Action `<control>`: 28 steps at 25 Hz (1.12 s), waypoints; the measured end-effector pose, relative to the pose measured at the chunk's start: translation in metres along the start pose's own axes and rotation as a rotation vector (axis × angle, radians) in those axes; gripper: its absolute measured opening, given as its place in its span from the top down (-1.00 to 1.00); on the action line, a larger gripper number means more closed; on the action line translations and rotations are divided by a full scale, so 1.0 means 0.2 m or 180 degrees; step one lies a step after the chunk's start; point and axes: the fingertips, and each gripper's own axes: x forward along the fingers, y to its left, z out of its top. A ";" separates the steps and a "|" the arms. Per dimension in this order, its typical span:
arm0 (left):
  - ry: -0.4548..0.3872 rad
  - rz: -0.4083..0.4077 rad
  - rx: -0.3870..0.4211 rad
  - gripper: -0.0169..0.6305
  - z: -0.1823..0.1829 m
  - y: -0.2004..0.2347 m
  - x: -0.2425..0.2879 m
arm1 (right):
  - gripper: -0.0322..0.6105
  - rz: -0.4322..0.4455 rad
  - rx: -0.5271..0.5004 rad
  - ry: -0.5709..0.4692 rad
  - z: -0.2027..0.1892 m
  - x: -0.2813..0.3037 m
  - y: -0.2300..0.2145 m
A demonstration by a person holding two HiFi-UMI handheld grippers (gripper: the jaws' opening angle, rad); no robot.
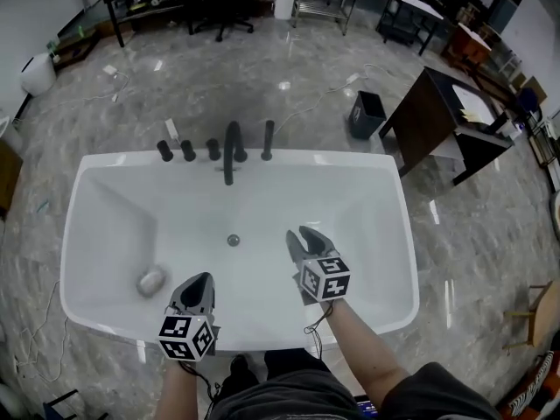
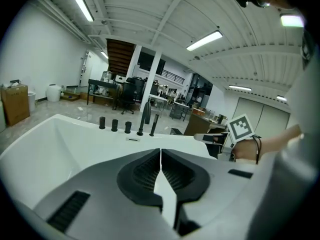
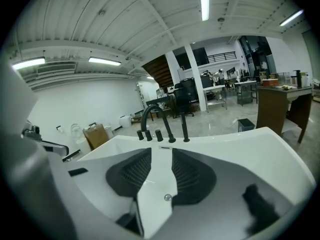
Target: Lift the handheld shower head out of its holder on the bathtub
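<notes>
The handheld shower head is a slim black rod standing upright in its holder on the far rim of the white bathtub, just right of the arched black faucet. It also shows in the left gripper view and the right gripper view. My left gripper hangs over the tub's near left side, jaws together and empty. My right gripper is over the tub's middle right, open with nothing between its jaws. Both point toward the far rim, well short of the fixtures.
Three black knobs stand left of the faucet. The drain sits mid-tub, and a small pale object lies in the near left of the basin. A black bin and a dark desk stand beyond the tub's right end.
</notes>
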 end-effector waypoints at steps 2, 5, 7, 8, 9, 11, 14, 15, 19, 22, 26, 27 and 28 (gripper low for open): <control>-0.0009 0.0053 -0.0024 0.90 0.04 0.04 0.10 | 0.53 0.0015 -0.0025 0.0010 0.05 0.15 -0.07; -0.0032 0.0133 -0.0044 0.90 0.11 0.11 0.25 | 0.57 0.0029 0.0039 0.0002 0.11 0.39 -0.17; -0.0067 0.0198 -0.0087 0.90 0.14 0.16 0.34 | 0.64 0.0007 0.0045 -0.0013 0.14 0.55 -0.25; -0.0087 0.0231 -0.0116 0.90 0.15 0.19 0.38 | 0.68 -0.0015 0.0018 -0.0011 0.15 0.63 -0.28; -0.0104 0.0262 -0.0139 0.90 0.15 0.22 0.42 | 0.68 -0.0038 -0.0010 0.0000 0.15 0.71 -0.32; -0.0122 0.0314 -0.0156 0.90 0.16 0.28 0.50 | 0.68 -0.0068 -0.0036 0.0043 0.15 0.88 -0.39; -0.0124 0.0371 -0.0160 0.90 0.15 0.37 0.59 | 0.68 -0.0081 -0.0073 0.0081 0.16 1.09 -0.47; -0.0121 0.0386 -0.0166 0.90 0.14 0.39 0.62 | 0.68 -0.0096 -0.0100 0.0091 0.16 1.16 -0.49; -0.0110 0.0433 -0.0210 0.90 0.09 0.50 0.71 | 0.37 -0.0096 -0.0172 0.0190 0.13 1.41 -0.54; -0.0106 0.0463 -0.0234 0.90 0.05 0.58 0.77 | 0.32 -0.0171 -0.0214 0.0201 0.12 1.59 -0.59; -0.0119 0.0505 -0.0272 0.90 0.01 0.66 0.82 | 0.32 -0.0336 -0.0189 0.0117 0.18 1.79 -0.68; -0.0115 0.0517 -0.0259 0.90 0.00 0.68 0.84 | 0.32 -0.0380 -0.0211 0.0083 0.20 1.83 -0.70; -0.0109 0.0526 -0.0242 0.90 -0.01 0.70 0.85 | 0.32 -0.0413 -0.0244 0.0064 0.22 1.88 -0.72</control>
